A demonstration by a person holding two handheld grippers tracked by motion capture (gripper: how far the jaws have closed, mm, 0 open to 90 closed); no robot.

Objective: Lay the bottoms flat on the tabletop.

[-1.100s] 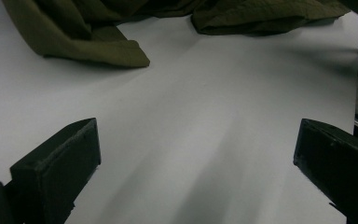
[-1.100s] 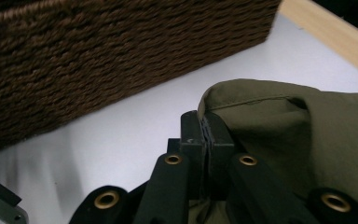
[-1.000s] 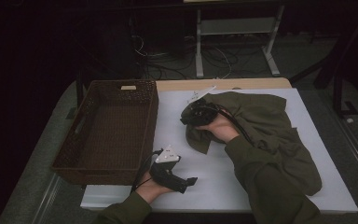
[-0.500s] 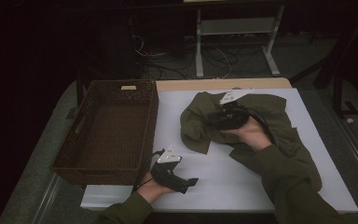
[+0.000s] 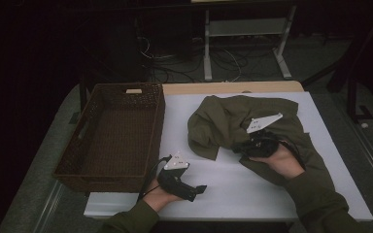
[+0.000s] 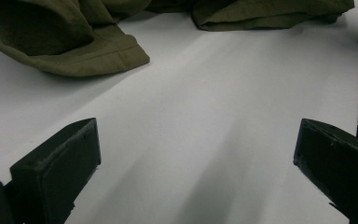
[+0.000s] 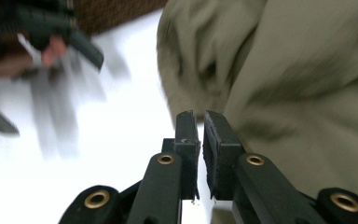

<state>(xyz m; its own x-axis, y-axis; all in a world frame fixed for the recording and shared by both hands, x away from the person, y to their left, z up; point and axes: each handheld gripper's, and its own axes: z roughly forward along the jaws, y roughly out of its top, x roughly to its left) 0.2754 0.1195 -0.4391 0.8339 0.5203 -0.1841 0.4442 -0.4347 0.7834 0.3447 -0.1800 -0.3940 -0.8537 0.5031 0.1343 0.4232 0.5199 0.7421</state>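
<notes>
The right claw (image 7: pixel 200 122) has its two black jaws drawn almost together, having just been closing, with a thin gap and no cloth visible between them. The crumpled olive-green cloth garment (image 7: pixel 279 70) lies just beyond on the white bench (image 7: pixel 98 154). Upper left, blurred, a hand holds the left claw (image 7: pixel 81 46) before a brown woven basket (image 7: pixel 116 11).

right gripper (image 5: pixel 245 145) shifted right, jaws closing, empty

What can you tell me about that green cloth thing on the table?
The green cloth looks like soft, olive clothing with stitched hems. It lies crumpled and folded over itself on the white table, right of the basket. The right gripper rests on it, fingers nearly shut with no cloth seen between them.
</notes>
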